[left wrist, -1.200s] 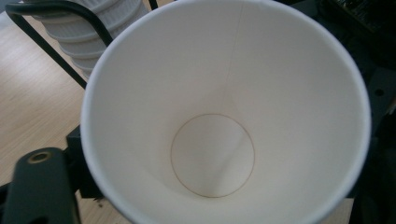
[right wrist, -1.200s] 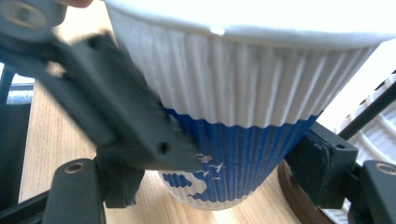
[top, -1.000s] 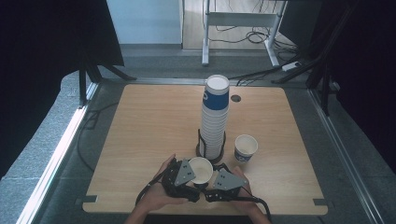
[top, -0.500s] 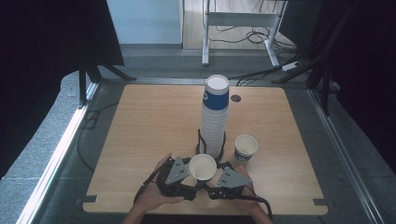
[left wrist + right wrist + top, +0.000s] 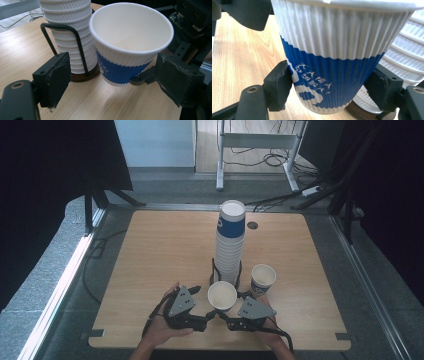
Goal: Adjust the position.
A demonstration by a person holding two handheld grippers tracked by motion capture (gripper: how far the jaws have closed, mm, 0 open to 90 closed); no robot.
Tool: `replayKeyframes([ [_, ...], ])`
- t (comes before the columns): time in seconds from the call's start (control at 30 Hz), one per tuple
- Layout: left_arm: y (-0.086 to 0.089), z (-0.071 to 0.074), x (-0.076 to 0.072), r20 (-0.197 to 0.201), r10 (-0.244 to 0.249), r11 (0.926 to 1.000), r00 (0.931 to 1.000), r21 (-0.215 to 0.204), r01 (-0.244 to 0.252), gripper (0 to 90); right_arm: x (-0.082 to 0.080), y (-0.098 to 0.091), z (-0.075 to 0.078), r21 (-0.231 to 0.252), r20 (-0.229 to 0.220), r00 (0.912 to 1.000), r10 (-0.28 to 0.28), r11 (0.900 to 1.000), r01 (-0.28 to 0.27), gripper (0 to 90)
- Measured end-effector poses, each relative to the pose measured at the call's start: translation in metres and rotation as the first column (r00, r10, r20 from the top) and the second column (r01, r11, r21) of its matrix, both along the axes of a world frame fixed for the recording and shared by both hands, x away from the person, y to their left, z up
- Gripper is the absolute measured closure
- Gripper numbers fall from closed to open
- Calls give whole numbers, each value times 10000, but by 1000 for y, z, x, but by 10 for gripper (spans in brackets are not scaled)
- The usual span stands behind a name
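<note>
Right gripper (image 5: 226,316) clamps the ribbed white-and-blue paper cup (image 5: 222,296), held above the wooden table (image 5: 160,255) near the tall cup stack (image 5: 230,245). Left gripper (image 5: 209,316): jaws narrowed since earlier, pads clear of the cup.

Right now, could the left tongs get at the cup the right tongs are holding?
Probably yes. The left tongs, just closing, stand open with the cup right ahead of their gap and nothing blocking; the right tongs clamp its base.

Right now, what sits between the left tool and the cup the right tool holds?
Nothing: in the left gripper view the left tool has just been closing, its pads apart from the cup, bare wood table beneath.
</note>
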State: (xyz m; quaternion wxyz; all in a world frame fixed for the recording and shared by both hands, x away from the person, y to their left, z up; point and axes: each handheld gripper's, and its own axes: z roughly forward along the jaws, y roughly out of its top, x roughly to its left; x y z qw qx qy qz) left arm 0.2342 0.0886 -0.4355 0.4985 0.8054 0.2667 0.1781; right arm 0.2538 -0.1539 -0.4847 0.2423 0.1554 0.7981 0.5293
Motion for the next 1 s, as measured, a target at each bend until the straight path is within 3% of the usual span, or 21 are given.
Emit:
replayKeyframes([
  [0.37, 7, 0, 3, -72, 278, 9987, 9996, -421, -281, 150, 2, -5, 2, 11, 13, 9994, -346, 9994, 346, 271],
  [0.8, 15, -4, 8, -284, 728, 9966, 9969, -362, -738, 154, 3, -16, 11, 328, 159, 9979, -635, 9975, 630, 271],
  [1.0, 14, -6, 7, -229, 619, 9975, 9978, -316, -627, 154, 3, -21, 14, 434, 205, 9971, -733, 9964, 723, 271],
])
